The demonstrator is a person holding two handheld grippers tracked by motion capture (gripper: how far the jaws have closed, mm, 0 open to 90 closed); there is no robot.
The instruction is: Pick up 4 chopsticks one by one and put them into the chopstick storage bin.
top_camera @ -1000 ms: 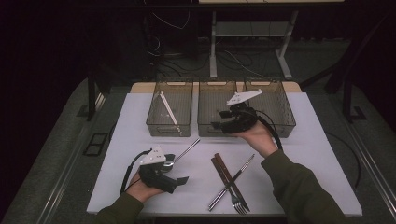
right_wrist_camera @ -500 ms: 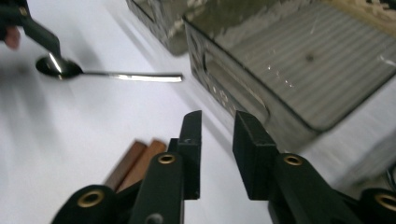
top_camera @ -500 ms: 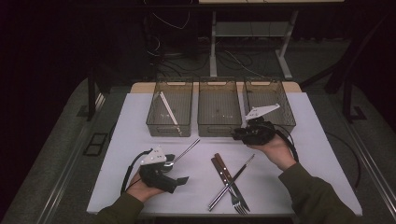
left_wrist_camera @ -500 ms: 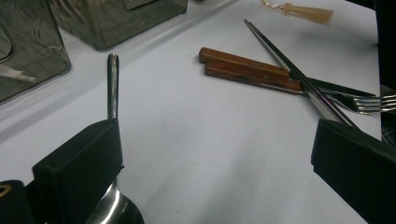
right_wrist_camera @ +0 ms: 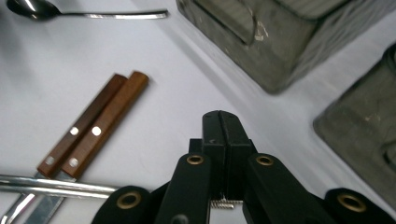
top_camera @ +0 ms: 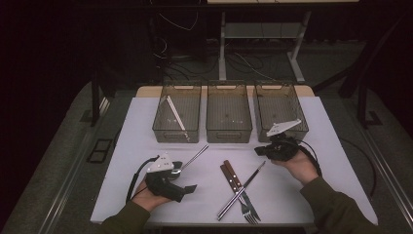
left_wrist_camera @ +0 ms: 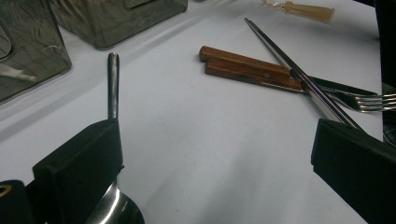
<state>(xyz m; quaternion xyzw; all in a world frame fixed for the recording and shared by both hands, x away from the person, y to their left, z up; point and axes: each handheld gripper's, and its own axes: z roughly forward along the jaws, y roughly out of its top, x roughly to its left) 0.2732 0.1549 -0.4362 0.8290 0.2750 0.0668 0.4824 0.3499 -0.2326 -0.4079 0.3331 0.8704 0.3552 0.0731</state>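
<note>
The spoon [top_camera: 189, 162] lies on the white table [top_camera: 136, 146], left of the middle and just near of the left bin [top_camera: 176, 134], with its bowl toward me and its thin handle running away to the far right. It is all metal: stiff, fairly light, hard and slick, and so flat to the table that a pad could easily skate off it. I judge the best hold to be across the neck or the low part of the handle [left_wrist_camera: 112, 84], where it is narrow and the jaws can close square on both edges. The rounded bowl would squirt out. My left claw [left_wrist_camera: 219, 154] stands wide open right at the spoon, one jaw set over the neck with the bowl showing beneath it and the other far out to the side. That jaw may be touching the metal, but I cannot tell from here, and nothing is gripped. My right claw [right_wrist_camera: 222, 126] has just been closing and its jaws now meet flat against each other with nothing between them. It hangs near the right bin, right of the two wooden-handled knives [top_camera: 231, 174], well apart from the spoon.
</note>
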